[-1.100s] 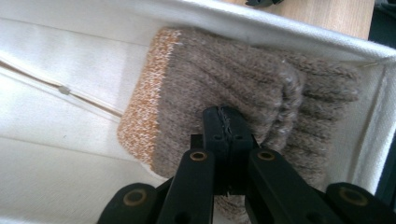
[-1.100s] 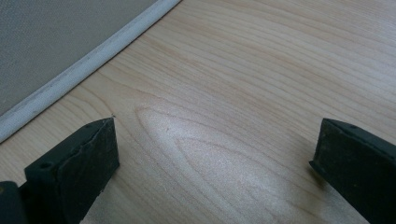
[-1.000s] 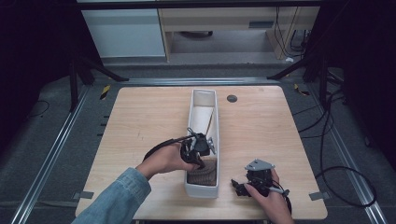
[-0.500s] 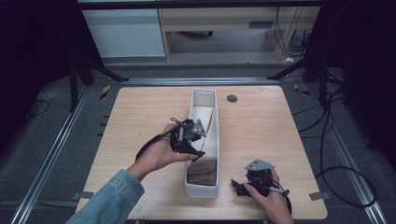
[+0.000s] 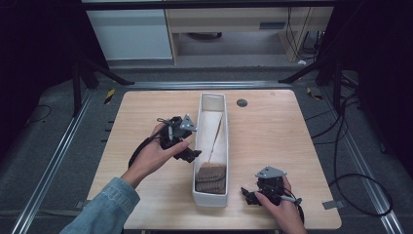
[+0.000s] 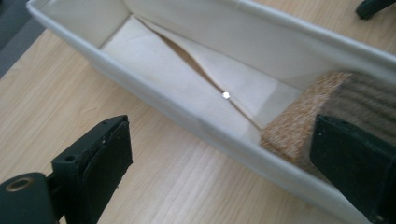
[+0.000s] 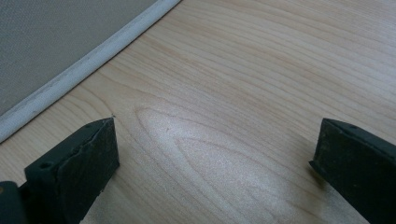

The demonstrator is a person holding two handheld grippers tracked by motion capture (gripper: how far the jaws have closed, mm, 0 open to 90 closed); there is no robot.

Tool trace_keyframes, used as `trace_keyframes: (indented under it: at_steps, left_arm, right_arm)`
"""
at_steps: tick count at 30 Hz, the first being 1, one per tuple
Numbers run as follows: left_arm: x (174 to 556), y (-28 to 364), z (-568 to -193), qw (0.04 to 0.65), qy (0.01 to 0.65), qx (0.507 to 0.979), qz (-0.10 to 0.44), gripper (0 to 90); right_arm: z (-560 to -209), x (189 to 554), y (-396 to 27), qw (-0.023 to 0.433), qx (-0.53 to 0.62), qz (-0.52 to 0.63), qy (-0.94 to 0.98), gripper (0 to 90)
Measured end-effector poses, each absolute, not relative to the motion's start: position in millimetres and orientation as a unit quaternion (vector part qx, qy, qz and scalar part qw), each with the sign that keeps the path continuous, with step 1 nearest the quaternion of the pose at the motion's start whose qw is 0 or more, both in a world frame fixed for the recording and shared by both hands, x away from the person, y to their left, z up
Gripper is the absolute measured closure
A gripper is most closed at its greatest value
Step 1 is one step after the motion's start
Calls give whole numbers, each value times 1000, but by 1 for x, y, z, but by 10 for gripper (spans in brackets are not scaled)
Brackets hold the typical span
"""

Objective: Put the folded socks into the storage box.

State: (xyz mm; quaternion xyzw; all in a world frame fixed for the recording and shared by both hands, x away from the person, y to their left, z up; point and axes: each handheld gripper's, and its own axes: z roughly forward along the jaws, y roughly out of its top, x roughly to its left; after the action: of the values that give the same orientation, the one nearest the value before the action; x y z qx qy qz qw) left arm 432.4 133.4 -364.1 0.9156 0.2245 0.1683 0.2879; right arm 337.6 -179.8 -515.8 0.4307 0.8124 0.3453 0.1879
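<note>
Left gripper (image 5: pixel 187 155), jaws just opened wide and empty, hovers left of the white bin (image 5: pixel 197 195) holding the brown pad (image 5: pixel 211 178). Back it away level, I'd judge, clear of the rim. Right gripper (image 5: pixel 251 195), jaws wide, rests on the worktop (image 5: pixel 272 131) lower right.

Brown block (image 6: pixel 327 107) partly behind gripper

a small dark round cap (image 5: pixel 242 103) sits near the wooden table's (image 5: pixel 272 141) far edge, below a white cabinet (image 5: pixel 131 34).

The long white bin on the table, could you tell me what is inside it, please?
Inside the white bin, a brown corrugated block sits at the near end, and pale paper sheets line the rest. Whatever lies under the block is covered.
</note>
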Motion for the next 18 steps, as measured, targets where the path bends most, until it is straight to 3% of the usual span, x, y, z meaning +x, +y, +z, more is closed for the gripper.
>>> trace_keyframes:
  at_steps: [18]
  left_arm:
    - [443, 208, -396, 287, 301, 885, 212, 54]
  right_arm:
    - [-516, 338, -180, 188, 431, 346, 812, 4]
